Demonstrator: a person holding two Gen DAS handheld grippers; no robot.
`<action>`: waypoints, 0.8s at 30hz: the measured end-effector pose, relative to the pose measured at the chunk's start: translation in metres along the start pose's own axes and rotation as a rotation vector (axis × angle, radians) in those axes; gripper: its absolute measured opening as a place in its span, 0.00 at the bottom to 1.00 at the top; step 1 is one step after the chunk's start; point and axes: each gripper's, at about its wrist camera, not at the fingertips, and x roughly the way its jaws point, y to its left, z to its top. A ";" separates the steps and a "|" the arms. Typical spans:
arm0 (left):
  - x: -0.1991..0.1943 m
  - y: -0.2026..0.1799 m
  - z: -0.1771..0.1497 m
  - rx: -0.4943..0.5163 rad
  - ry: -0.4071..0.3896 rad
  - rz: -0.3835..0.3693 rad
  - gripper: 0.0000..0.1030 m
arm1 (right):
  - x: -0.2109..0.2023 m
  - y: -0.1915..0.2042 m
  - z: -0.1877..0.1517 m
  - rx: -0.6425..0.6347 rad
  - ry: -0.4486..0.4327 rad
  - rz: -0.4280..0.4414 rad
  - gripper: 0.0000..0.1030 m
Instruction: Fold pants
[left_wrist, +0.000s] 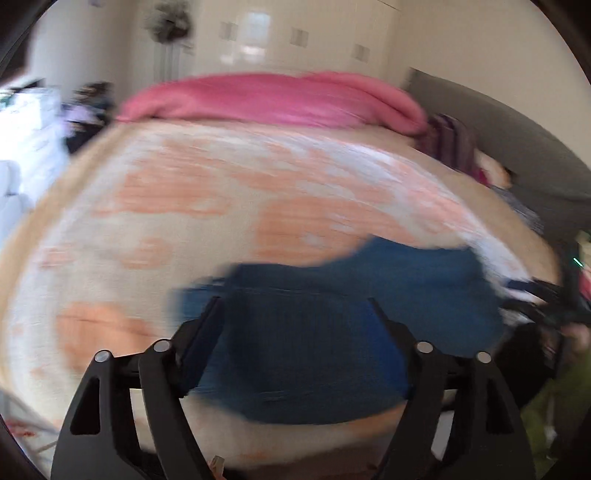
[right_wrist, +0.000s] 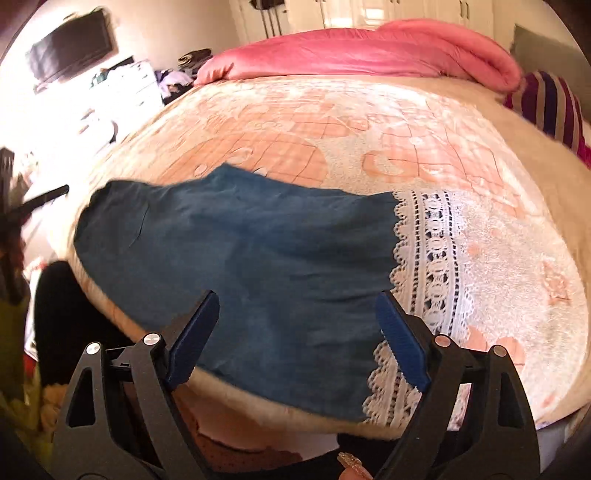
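The pants (right_wrist: 236, 266) are laid flat on the bed (right_wrist: 369, 122), close to its near edge, with the long axis running across the view: the dark end toward the left, the white lace hem (right_wrist: 432, 277) toward the right. A fold seems already made, though that is only a judgement from the short, broad outline.

The right gripper (right_wrist: 297, 325) is held just above the near edge of the pants, its fingers spread wide and holding nothing — the blue cloth lies directly ahead of and between them, the lace hem just beside the right-hand finger.

The left gripper (left_wrist: 295, 325) is likewise held with fingers spread over the blue cloth; the left view is heavily blurred, so contact with the cloth cannot be judged. Both grippers are placed near the pants — the right nearer the lace hem, the left probably nearer the opposite end.
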 end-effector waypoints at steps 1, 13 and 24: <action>0.011 -0.013 -0.001 0.022 0.025 -0.053 0.73 | 0.002 -0.001 0.001 0.001 0.009 -0.011 0.78; 0.102 -0.039 -0.028 0.171 0.221 0.036 0.73 | 0.034 -0.036 -0.012 0.113 0.104 -0.054 0.78; 0.083 -0.034 -0.008 0.110 0.150 -0.050 0.73 | 0.018 -0.028 -0.014 0.090 -0.015 -0.039 0.82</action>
